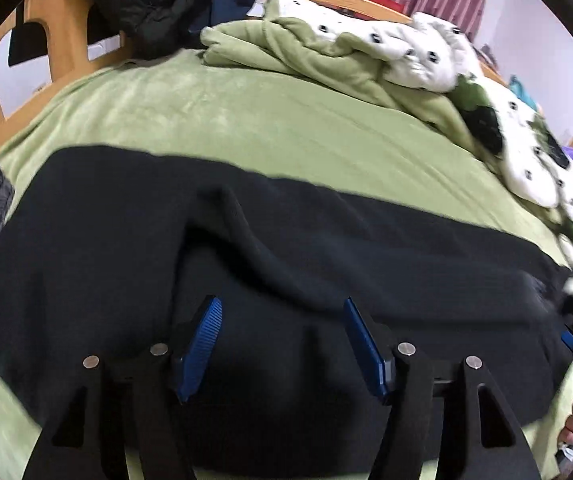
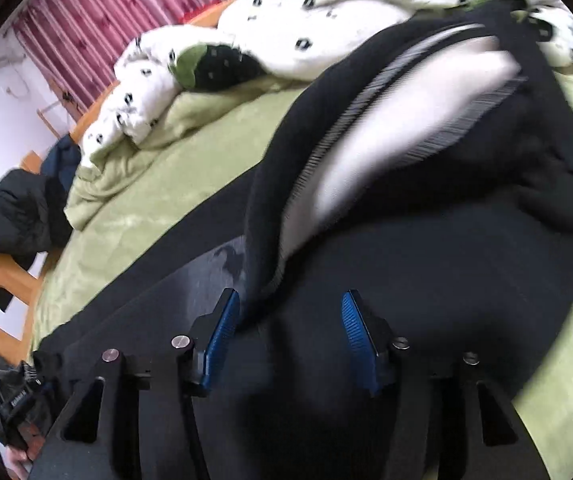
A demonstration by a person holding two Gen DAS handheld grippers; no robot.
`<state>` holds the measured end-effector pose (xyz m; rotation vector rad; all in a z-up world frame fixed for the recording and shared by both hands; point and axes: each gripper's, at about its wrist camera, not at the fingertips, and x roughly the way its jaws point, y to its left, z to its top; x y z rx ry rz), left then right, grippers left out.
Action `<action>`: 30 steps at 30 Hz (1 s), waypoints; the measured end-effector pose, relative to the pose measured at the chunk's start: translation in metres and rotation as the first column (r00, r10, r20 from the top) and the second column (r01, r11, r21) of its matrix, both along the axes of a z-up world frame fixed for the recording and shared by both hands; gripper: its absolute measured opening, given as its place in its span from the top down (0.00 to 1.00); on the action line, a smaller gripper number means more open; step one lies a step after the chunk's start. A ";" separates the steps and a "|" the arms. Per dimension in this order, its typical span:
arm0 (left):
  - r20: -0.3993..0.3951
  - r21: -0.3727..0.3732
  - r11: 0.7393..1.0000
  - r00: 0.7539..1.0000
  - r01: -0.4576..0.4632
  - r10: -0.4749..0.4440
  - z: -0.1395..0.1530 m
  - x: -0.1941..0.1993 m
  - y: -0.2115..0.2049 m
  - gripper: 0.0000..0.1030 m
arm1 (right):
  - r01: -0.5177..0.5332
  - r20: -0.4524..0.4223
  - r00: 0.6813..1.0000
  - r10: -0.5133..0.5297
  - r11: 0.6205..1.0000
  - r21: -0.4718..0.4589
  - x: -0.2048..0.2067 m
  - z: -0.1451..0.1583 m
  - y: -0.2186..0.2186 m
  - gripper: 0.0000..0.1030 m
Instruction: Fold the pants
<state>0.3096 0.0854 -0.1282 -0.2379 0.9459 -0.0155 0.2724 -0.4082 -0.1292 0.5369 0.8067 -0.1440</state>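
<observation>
Left wrist view: left gripper [image 1: 282, 340] hangs open over black pants [image 1: 126, 248], nothing between its pads. Right gripper [image 2: 290, 336] is open too, holding nothing, just above the waistband [image 2: 398, 120]. Best next: pinch only the top layer edges, both sides level, lift evenly. Pants lie lengthwise across the green bed cover [image 1: 206, 120], folded over once, pale lining showing at the waist, one ridge wrinkle.

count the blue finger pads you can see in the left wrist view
3. Two belong to the left gripper: one pad left of centre, one right of centre. A third shows at the right edge; more may be hidden.
</observation>
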 end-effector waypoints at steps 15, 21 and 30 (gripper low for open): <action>-0.120 -0.320 0.941 0.990 -0.112 0.077 -0.050 -0.114 0.028 0.41 | 0.097 -0.090 0.992 -0.091 0.994 0.059 -0.109 -0.022 -0.008 0.46; -0.092 -0.336 0.931 0.989 -0.144 0.120 -0.059 -0.088 0.038 0.41 | 0.110 -0.079 0.991 -0.105 0.992 0.060 -0.094 -0.032 -0.015 0.46; -0.107 -0.449 0.857 0.967 -0.255 0.232 -0.069 -0.037 0.058 0.45 | 0.104 0.017 0.994 -0.105 0.993 0.049 -0.046 -0.047 -0.037 0.53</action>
